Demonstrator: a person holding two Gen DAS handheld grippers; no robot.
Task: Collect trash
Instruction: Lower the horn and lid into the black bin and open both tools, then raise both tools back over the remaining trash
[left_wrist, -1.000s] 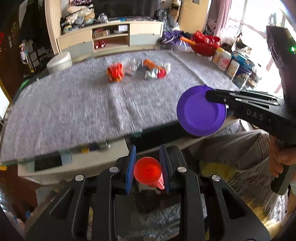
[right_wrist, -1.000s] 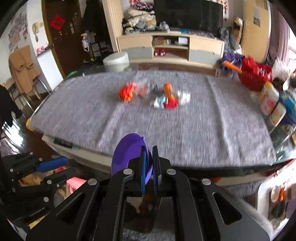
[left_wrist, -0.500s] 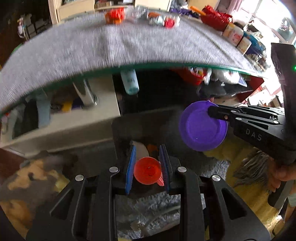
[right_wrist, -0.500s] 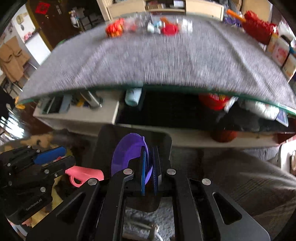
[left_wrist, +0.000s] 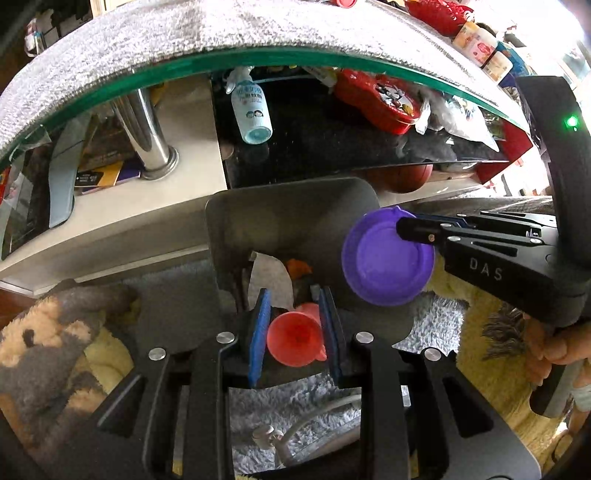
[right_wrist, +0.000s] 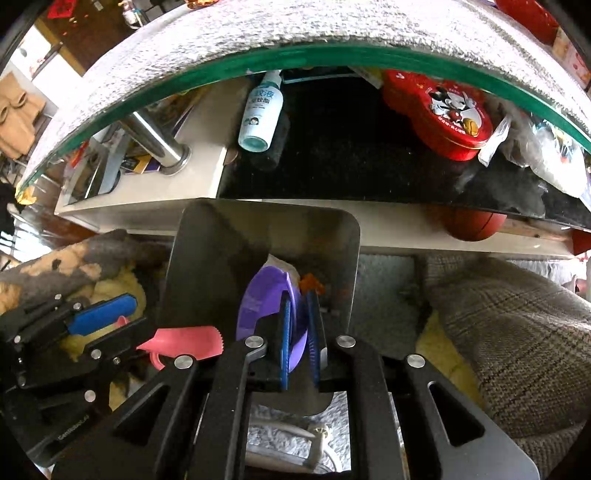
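My left gripper (left_wrist: 293, 325) is shut on a small red-pink toy cup (left_wrist: 293, 338); the cup also shows in the right wrist view (right_wrist: 184, 343). My right gripper (right_wrist: 299, 325) is shut on the rim of a purple toy plate (right_wrist: 264, 302), which also shows in the left wrist view (left_wrist: 386, 264). Both are held over a grey metal trash bin (left_wrist: 288, 214) on the floor in front of the table; the bin also shows in the right wrist view (right_wrist: 221, 258). Paper and an orange scrap (left_wrist: 297, 266) lie inside it.
A glass table edge with grey cloth (left_wrist: 147, 48) arches above. On the shelf under it are a white-blue bottle (left_wrist: 251, 110), a red tin (left_wrist: 380, 103) and a basketball (right_wrist: 469, 223). A plush blanket (left_wrist: 48, 347) lies left, a plaid cushion (right_wrist: 509, 325) right.
Both grippers dropped from above the tabletop to below its edge. They now hang over the bin's opening, still gripping the cup and the plate.
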